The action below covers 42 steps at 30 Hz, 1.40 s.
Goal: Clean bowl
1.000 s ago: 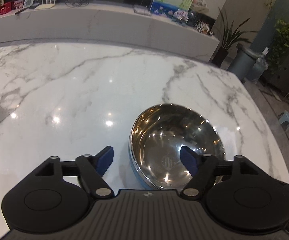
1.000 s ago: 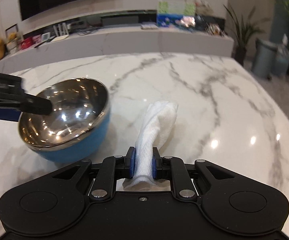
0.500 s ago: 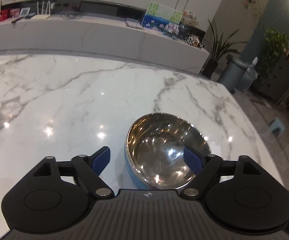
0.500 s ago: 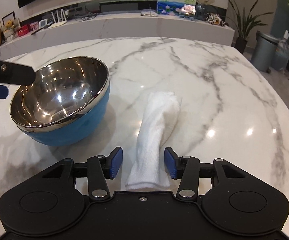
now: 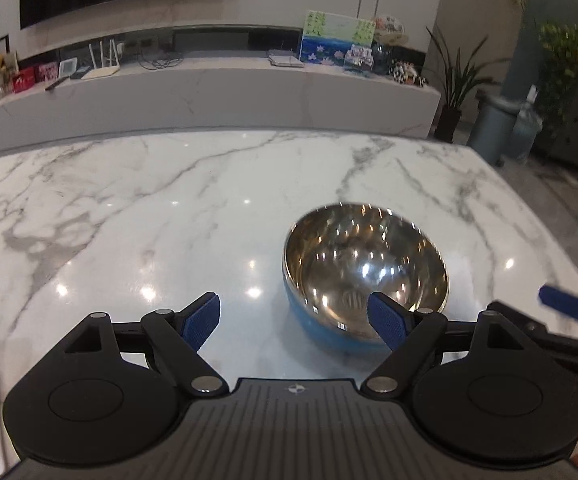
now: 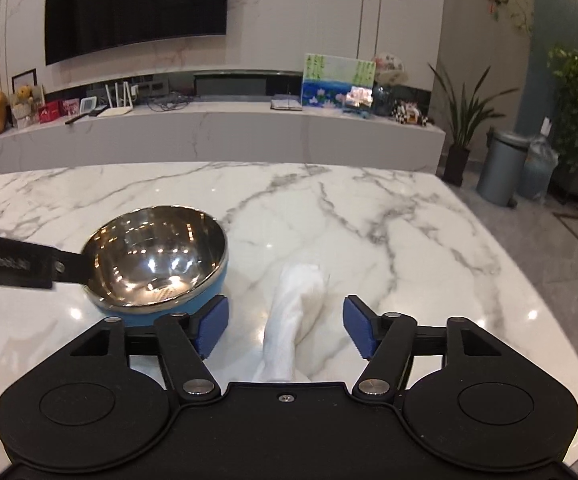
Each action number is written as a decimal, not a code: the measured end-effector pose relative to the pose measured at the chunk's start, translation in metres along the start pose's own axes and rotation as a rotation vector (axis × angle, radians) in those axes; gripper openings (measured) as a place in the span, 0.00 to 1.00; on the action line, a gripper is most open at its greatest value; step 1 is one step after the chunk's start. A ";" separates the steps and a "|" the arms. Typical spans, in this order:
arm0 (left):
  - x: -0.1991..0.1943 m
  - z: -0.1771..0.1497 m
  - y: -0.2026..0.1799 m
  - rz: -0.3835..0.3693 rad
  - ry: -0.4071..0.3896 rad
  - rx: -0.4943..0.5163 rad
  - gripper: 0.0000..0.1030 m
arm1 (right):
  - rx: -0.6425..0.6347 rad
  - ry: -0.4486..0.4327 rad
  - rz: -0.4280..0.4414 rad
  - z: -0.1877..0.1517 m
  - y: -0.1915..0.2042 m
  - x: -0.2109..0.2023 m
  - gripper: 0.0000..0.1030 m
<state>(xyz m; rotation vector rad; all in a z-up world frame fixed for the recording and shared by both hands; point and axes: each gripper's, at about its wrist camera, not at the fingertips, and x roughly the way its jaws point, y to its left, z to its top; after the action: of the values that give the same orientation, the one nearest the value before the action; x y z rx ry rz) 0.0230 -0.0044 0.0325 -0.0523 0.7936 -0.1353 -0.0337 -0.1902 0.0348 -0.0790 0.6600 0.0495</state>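
A steel bowl (image 5: 365, 276) with a blue outside stands upright on the marble table (image 5: 169, 216); it also shows in the right wrist view, bowl (image 6: 157, 256). My left gripper (image 5: 295, 320) is open with nothing between its fingers, and its right fingertip overlaps the bowl's near rim in the picture. A rolled white cloth (image 6: 297, 312) lies on the table right of the bowl. My right gripper (image 6: 286, 326) hovers over the cloth's near end with its jaws opening; the cloth lies between the pads, untouched. The left gripper's finger (image 6: 13, 264) crosses in from the left.
The table's rounded edge (image 6: 529, 280) runs along the right, with floor beyond. Behind the table stands a long marble sideboard (image 6: 249, 136) with small items. A grey bin (image 6: 505, 168) and potted plants are at the far right.
My right gripper has let go of the cloth, spread its jaws and lifted back from it. My left gripper has drawn away, so the bowl now sits farther right in its view.
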 end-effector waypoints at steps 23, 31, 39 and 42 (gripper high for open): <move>0.000 -0.025 -0.020 0.066 -0.024 0.062 0.78 | 0.040 0.003 0.008 -0.010 0.000 -0.004 0.61; 0.002 -0.029 -0.016 0.014 0.005 0.032 0.78 | 0.044 0.006 0.017 -0.009 -0.001 -0.001 0.61; 0.007 -0.031 -0.021 0.019 0.033 0.071 0.78 | 0.040 0.010 0.024 -0.009 0.001 0.001 0.61; 0.007 -0.031 -0.020 0.018 0.039 0.068 0.78 | 0.044 0.011 0.023 -0.009 0.000 0.001 0.61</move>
<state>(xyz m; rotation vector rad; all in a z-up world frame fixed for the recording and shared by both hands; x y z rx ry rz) 0.0037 -0.0251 0.0072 0.0213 0.8274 -0.1465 -0.0386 -0.1910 0.0270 -0.0289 0.6723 0.0565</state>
